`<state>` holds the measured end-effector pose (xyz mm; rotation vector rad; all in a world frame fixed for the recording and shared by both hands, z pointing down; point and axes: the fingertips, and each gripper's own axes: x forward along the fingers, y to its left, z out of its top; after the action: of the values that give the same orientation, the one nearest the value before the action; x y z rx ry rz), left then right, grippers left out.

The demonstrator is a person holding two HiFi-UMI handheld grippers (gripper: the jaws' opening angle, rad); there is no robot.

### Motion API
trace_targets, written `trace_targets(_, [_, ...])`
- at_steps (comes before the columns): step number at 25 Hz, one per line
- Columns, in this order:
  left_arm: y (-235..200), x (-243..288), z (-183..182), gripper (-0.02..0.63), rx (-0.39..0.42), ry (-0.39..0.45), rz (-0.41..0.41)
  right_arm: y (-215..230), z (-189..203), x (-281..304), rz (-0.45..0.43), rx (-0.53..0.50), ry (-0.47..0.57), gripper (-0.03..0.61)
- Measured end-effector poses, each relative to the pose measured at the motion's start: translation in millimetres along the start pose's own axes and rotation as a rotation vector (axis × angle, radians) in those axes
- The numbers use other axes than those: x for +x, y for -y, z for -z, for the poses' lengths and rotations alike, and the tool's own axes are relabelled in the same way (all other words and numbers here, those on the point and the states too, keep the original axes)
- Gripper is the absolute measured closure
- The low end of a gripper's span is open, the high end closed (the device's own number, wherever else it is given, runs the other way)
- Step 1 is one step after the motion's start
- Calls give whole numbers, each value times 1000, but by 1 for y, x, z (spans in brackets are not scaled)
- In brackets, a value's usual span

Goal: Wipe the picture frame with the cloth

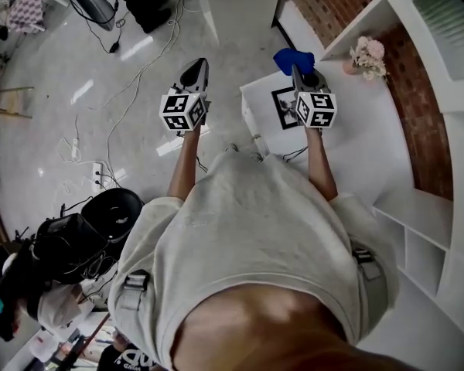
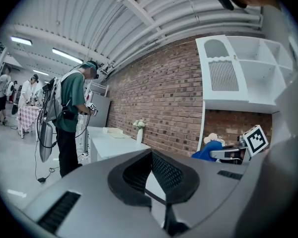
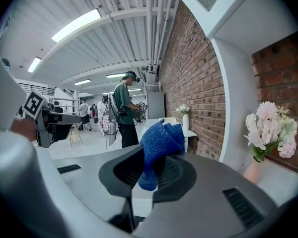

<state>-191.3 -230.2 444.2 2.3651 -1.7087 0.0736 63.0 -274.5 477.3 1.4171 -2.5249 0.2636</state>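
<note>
My right gripper [image 1: 298,74] is held above the white table [image 1: 363,141] and is shut on a blue cloth [image 1: 293,59]. In the right gripper view the cloth [image 3: 161,142] bunches up between the jaws of the right gripper [image 3: 151,175]. A black picture frame [image 1: 283,104] lies flat on the table, partly hidden under that gripper. My left gripper [image 1: 194,74] hangs over the floor to the table's left, jaws together and holding nothing. In the left gripper view the left gripper [image 2: 153,176] points at the brick wall, with the cloth [image 2: 207,150] at the right.
A vase of pale flowers [image 1: 368,56] stands at the table's far corner by the brick wall. White shelving [image 1: 429,238] runs along the right. Cables [image 1: 131,76] trail over the floor at left. A person in green [image 2: 69,115] stands by another white table.
</note>
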Motion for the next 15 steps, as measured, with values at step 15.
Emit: trace_targets(15, [8,22,-10,598,11,24,23,19,-10,-2,38,24,60,522])
